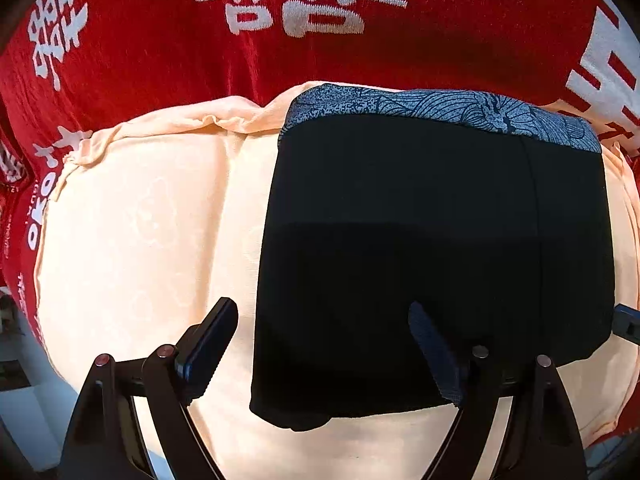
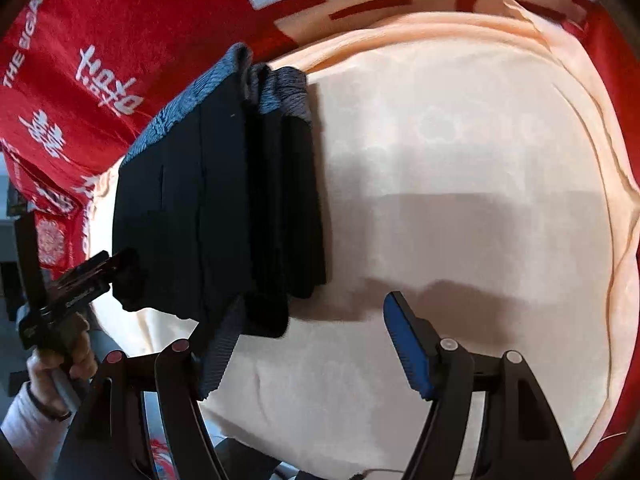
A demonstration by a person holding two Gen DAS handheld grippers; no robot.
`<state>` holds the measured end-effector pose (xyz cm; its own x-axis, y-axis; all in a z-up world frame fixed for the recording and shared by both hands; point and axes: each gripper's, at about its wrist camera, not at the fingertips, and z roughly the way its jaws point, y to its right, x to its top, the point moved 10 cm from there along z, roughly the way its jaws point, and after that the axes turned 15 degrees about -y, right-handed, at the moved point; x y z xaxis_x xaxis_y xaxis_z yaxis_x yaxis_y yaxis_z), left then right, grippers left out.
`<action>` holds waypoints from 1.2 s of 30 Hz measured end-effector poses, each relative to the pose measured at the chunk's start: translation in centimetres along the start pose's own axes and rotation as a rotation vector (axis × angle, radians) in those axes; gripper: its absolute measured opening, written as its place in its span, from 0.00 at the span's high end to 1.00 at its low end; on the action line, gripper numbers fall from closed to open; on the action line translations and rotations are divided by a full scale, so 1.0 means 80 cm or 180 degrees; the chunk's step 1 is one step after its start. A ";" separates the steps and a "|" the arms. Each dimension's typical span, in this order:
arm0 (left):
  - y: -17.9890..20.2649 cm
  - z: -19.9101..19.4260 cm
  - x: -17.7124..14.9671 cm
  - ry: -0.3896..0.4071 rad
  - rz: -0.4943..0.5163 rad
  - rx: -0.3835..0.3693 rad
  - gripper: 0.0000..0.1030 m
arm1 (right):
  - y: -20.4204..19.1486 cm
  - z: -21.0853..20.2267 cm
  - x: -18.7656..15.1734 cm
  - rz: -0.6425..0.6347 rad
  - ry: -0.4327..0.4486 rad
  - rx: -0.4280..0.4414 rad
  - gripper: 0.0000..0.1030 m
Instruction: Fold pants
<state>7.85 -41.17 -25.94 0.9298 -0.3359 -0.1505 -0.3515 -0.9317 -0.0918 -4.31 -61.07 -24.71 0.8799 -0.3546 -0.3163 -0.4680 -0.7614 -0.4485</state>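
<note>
Pants are black with a blue-grey patterned waistband, folded into a compact block and lying on the peach cloth, which covers the middle of the red printed cover. My left gripper has its fingers spread wide and holds nothing: one finger sits over the peach cloth just left of the pants, the other over the pants' near edge; I can't tell if it touches the fabric. My right gripper is also wide and not gripping anything: left finger is at the near corner of the pants, contact unclear, right finger over bare peach cloth well right of the pants. From the right wrist view the pants show stacked layers along their right edge, and the left gripper is at the pants' left corner.
</note>
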 end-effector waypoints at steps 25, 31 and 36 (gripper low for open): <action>-0.041 -0.018 0.052 0.0002 -0.0042 -0.0253 0.14 | -0.005 -0.008 0.018 0.0199 0.0055 0.0552 0.27; -0.045 -0.008 0.068 -0.0207 0.0071 -0.0782 0.14 | -0.006 -0.012 0.029 0.0208 0.0104 0.0636 0.27; -0.052 -0.001 0.080 -0.0312 0.0192 -0.1009 0.14 | -0.026 -0.017 0.041 -0.0038 0.0114 0.0787 0.21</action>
<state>15.27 -39.48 -26.48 0.8879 -0.3913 -0.2418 -0.3398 -0.9123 0.2286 -0.36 -61.41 -23.65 0.8858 -0.3687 -0.2819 -0.4595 -0.6113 -0.6443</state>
